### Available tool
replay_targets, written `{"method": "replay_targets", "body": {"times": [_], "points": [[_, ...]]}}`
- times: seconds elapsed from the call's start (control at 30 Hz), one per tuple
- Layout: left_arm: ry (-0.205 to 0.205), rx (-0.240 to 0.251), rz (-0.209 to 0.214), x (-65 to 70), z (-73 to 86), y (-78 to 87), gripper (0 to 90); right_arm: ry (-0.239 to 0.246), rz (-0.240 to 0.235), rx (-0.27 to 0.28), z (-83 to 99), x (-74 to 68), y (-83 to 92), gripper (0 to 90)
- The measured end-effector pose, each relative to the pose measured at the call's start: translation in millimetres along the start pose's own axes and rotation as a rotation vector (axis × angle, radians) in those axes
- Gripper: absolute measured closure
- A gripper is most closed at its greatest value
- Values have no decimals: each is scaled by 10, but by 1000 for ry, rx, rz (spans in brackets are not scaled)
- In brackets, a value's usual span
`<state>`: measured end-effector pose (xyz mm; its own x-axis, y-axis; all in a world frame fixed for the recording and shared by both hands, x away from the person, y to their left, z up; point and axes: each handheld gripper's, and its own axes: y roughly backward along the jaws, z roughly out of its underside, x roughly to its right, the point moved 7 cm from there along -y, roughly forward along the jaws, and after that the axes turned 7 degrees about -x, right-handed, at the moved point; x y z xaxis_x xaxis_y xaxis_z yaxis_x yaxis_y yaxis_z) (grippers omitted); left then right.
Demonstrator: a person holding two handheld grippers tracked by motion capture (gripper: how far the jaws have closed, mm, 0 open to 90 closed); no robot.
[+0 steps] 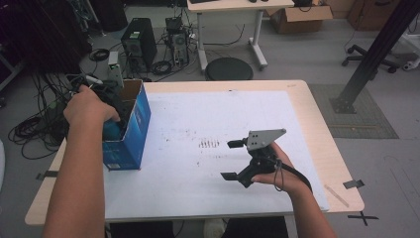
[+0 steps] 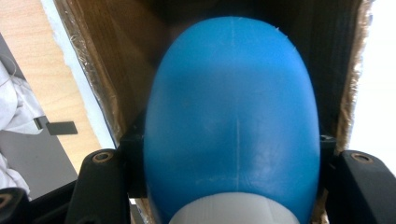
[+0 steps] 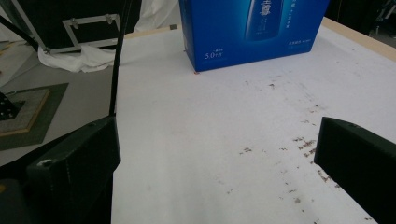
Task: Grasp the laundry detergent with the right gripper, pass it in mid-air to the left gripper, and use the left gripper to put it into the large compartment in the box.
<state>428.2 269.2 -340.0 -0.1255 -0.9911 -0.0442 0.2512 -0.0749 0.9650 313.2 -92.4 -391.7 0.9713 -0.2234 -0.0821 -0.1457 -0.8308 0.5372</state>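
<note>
Smooth rounded blue bottle (image 2: 232,121), white-capped

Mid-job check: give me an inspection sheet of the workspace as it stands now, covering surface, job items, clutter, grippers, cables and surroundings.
Surface: white sheet on a wooden table, with dark specks near its middle.
Job's things: open blue box upright at the table's left edge; rounded blue object inside its opening.
Clutter: nothing seen on the sheet.
Grippers: left gripper is in the box, jaws shut on the blue object; right gripper hovers over the sheet, jaws open, holding nothing.
Cables: black cable loops by the right wrist; tangled cables on the floor at left.
Surroundings: computer tower, round stool, second desk.
</note>
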Motion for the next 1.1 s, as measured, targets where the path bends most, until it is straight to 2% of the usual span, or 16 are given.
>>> {"method": "replay_targets", "body": {"times": [0.27,0.87,1.1], "points": [[8,0,3,-37,-19,-76,386,-1,-2,-1,-5,0,-16,4],[0,-7,6,-27,-71,-233,386,-9,1,-1,34,5,-25,4],[2,-10,6,-25,-76,-238,386,-10,-1,4,34,-4,-25,4]]}}
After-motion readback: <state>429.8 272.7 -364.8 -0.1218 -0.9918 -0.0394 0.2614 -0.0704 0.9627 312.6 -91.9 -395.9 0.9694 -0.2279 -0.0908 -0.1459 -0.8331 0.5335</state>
